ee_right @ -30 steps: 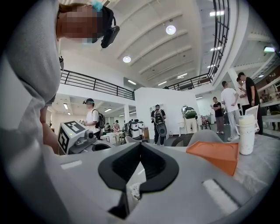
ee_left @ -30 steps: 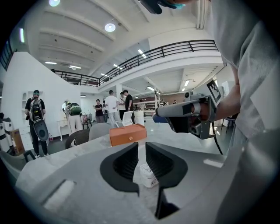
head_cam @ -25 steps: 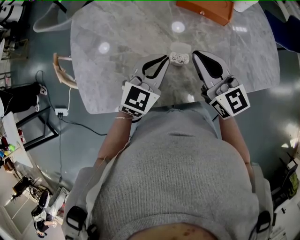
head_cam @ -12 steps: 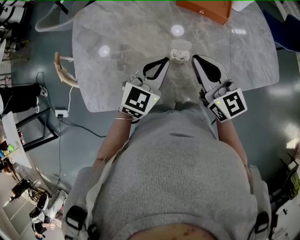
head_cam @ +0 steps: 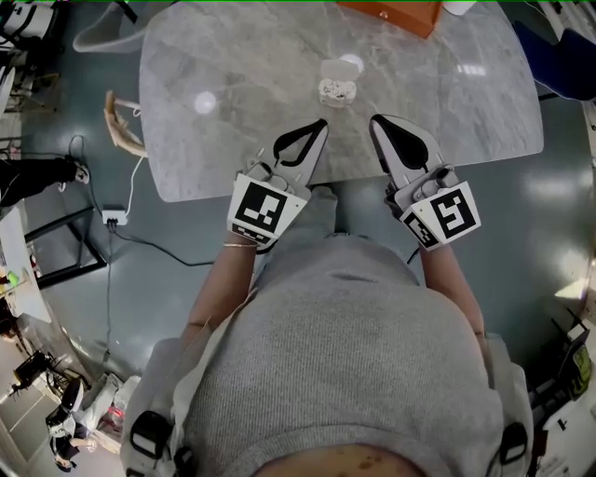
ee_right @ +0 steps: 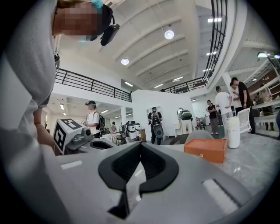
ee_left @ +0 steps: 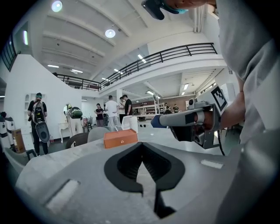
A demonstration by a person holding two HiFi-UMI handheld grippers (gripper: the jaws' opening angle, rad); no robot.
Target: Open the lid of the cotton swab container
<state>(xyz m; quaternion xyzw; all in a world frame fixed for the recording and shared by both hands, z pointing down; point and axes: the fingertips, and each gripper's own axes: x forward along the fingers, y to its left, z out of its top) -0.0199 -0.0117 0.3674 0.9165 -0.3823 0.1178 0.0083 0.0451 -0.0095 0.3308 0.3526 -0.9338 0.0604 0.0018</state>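
Observation:
The clear cotton swab container [head_cam: 336, 84] stands on the marble table [head_cam: 233, 102], white swabs showing inside. Whether its lid is up I cannot tell. My left gripper [head_cam: 322, 123] hangs near the table's front edge, short of the container and a little left of it, jaws shut with nothing in them. My right gripper [head_cam: 374, 119] is level with it on the right, also shut and empty. The left gripper view shows closed jaws [ee_left: 141, 146] and the right gripper's body [ee_left: 188, 124] beside them. In the right gripper view the jaws [ee_right: 140, 146] meet too. Neither gripper view shows the container.
An orange box [head_cam: 386, 13] lies at the table's far edge, also seen as the orange box [ee_left: 120, 138] and the orange box [ee_right: 205, 150], with a white bottle [ee_right: 233, 131] by it. A wooden chair [head_cam: 121, 130] and a power strip [head_cam: 114, 217] are on the left. People stand in the hall.
Both grippers have drawn back toward my body. The container, which stood between their tips a second ago, now stands beyond them on the table. Both jaws stay closed.

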